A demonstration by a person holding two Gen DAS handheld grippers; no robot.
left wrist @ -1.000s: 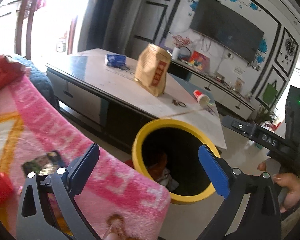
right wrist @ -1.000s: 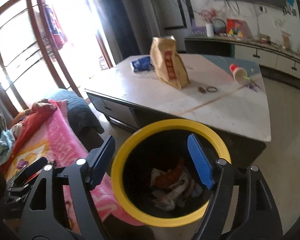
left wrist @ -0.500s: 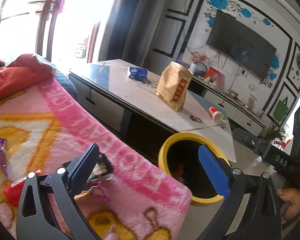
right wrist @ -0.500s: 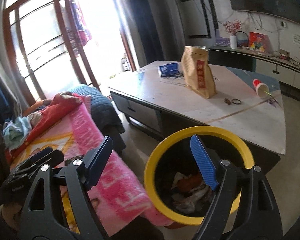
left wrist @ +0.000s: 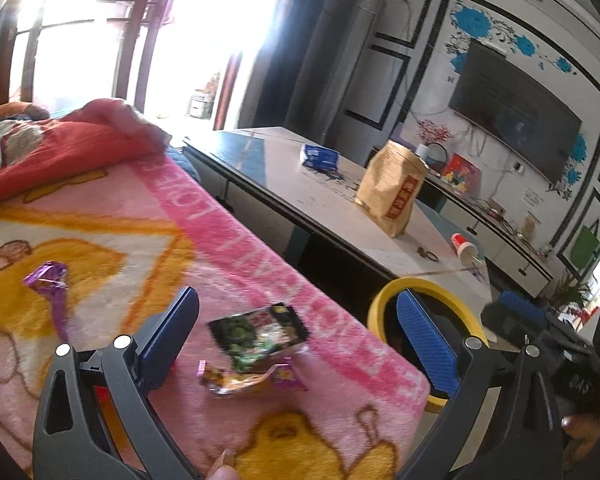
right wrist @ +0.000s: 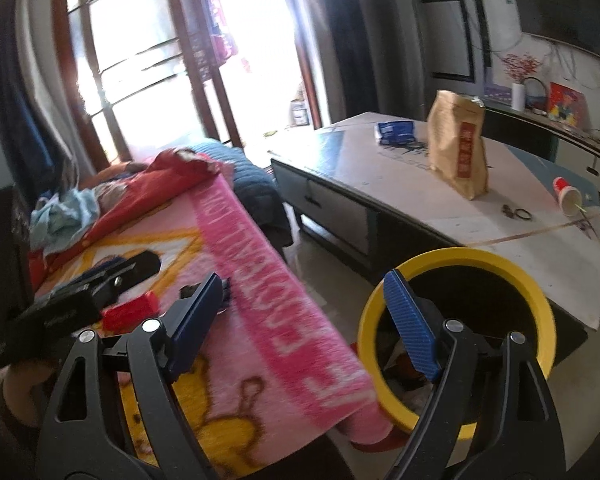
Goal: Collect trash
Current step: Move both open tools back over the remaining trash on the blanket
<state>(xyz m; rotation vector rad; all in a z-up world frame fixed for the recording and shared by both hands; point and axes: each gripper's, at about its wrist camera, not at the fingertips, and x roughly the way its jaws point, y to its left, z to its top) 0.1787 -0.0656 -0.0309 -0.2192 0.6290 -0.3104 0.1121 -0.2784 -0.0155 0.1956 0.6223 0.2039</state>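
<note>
My left gripper is open and empty above a pink blanket. A black-green snack wrapper lies between its fingers, an orange wrapper just below, a purple wrapper to the left. My right gripper is open and empty, between the blanket edge and the yellow-rimmed black bin, which holds trash. A red packet lies by the left gripper's body. The bin also shows in the left wrist view.
A low coffee table stands behind the bin with a brown paper bag, a blue packet, a tipped red-and-white cup and small rings. A red quilt lies bunched at the sofa's far end.
Both grippers have swung left, from over the bin to over the blanket. The wrappers have come between the left gripper's fingers. Both stay open.
</note>
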